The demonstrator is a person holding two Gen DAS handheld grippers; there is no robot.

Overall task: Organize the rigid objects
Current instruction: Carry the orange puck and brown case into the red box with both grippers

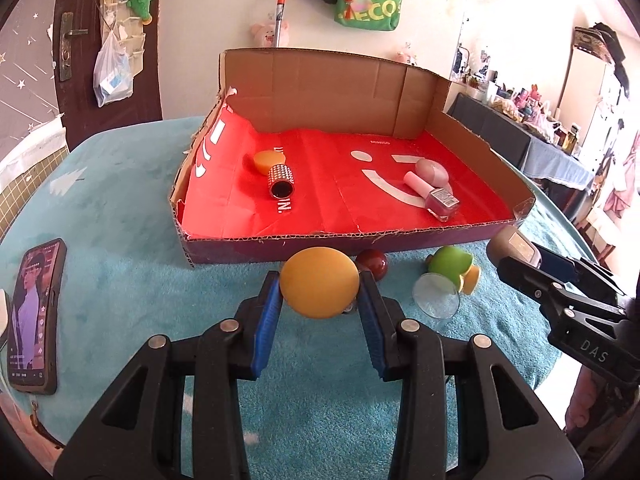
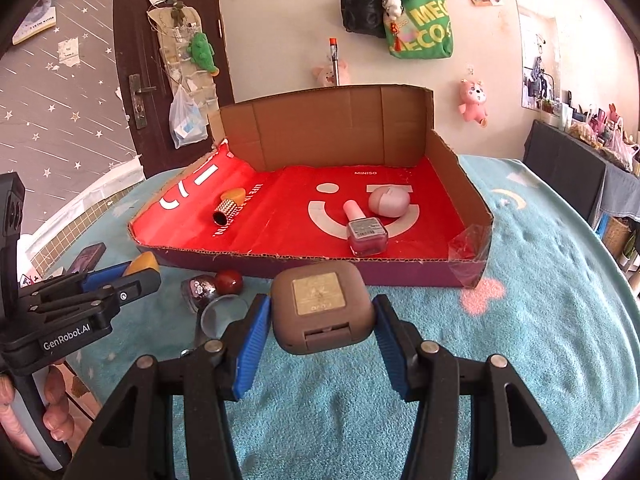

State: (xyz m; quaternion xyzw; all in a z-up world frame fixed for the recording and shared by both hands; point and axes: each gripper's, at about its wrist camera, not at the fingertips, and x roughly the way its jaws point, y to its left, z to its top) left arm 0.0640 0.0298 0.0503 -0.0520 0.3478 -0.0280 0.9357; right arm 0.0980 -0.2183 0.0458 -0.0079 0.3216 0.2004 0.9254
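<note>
Cardboard box (image 1: 404, 92) with red liner sits on the teal towel (image 1: 132, 248), open side toward both grippers; it looks light and stiff enough, but the front lip is low and ragged, so things probably go in over the edge, not by pushing against it. Brown square case (image 2: 318, 308) is clamped side to side in the right gripper (image 2: 320, 316), held above the towel just in front of the box; flat sides give the pads good bite, it likely has a hinged lid, so squeezing the body rather than the seam seems safer. Yellow ball (image 1: 319, 282) is gripped across its middle by the left gripper (image 1: 319, 292), also just short of the box front; smooth and round, it could squirt out if the hold drifts off centre, and it will probably roll once set down. Still on the towel: green toy (image 1: 452, 264), clear glass disc (image 1: 436, 294) that is likely slippery and breakable and hard to pinch flat, dark red ball (image 1: 373, 263). Already inside: nail polish bottle (image 2: 362, 230) lying down, glass so fragile, pink egg (image 2: 389, 200), studded tube (image 1: 281, 182), orange half-round piece (image 1: 269, 160). Phone (image 1: 36, 316) lies at the left edge, well apart.
</note>
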